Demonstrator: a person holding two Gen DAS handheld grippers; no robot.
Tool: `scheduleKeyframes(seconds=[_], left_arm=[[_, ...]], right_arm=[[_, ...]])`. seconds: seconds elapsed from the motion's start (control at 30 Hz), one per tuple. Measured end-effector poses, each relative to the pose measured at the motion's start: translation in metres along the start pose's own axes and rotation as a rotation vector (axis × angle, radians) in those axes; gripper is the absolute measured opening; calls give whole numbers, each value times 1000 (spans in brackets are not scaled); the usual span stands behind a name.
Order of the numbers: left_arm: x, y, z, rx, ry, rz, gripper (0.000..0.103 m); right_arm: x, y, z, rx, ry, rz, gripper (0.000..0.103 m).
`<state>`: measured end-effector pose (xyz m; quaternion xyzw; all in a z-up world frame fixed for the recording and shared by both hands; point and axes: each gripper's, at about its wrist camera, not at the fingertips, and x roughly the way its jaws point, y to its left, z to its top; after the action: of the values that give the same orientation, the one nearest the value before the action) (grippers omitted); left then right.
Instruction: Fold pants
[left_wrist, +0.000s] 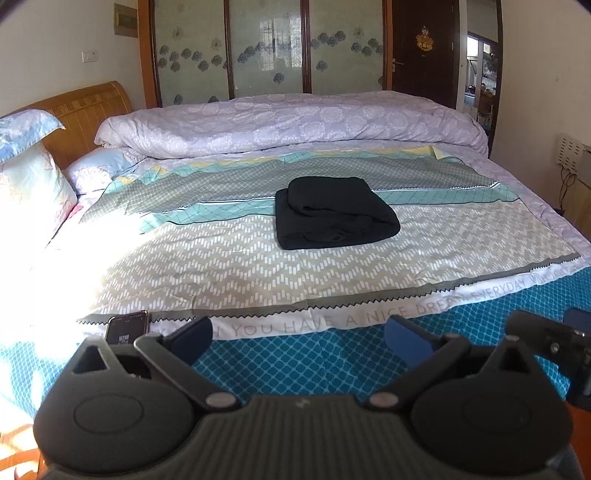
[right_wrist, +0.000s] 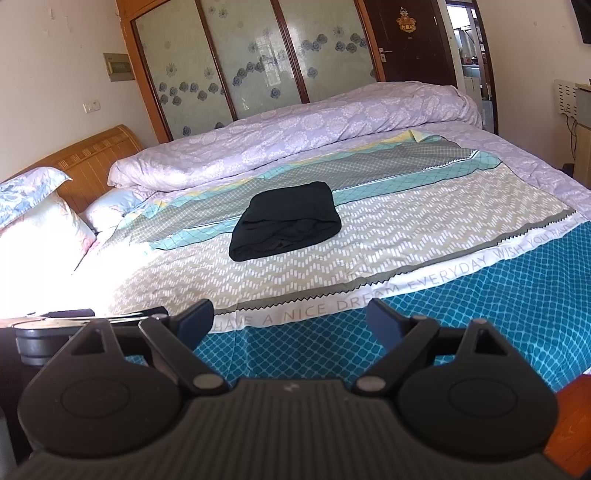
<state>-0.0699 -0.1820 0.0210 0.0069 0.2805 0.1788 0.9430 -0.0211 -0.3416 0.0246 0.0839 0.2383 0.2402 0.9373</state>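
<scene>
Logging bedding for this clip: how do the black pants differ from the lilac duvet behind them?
The pants are plain black; the duvet is pale lilac with a white floral print. The pants are folded into a small compact stack mid-bed, while the duvet is a long roll spanning the bed's far side. They lie apart. Both rest on the bed, untouched: the left gripper and right gripper are open, near the front edge.

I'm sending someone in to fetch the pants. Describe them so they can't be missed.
Look at the big bed with the patterned bedspread. Near its middle, in front of the rolled lilac quilt, lies a folded bundle: the black pants. They are the only plain black item on the bedding.
</scene>
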Motion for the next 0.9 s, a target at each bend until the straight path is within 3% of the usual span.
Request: scheduleKeyframes(seconds=[0.5, 0.9], left_arm=[[30, -12, -7, 56, 88, 119, 103], [74, -30, 9, 75, 138, 114, 103]], right_arm=[[26, -9, 2, 4, 7, 61, 91], [67, -32, 10, 25, 54, 60, 91]])
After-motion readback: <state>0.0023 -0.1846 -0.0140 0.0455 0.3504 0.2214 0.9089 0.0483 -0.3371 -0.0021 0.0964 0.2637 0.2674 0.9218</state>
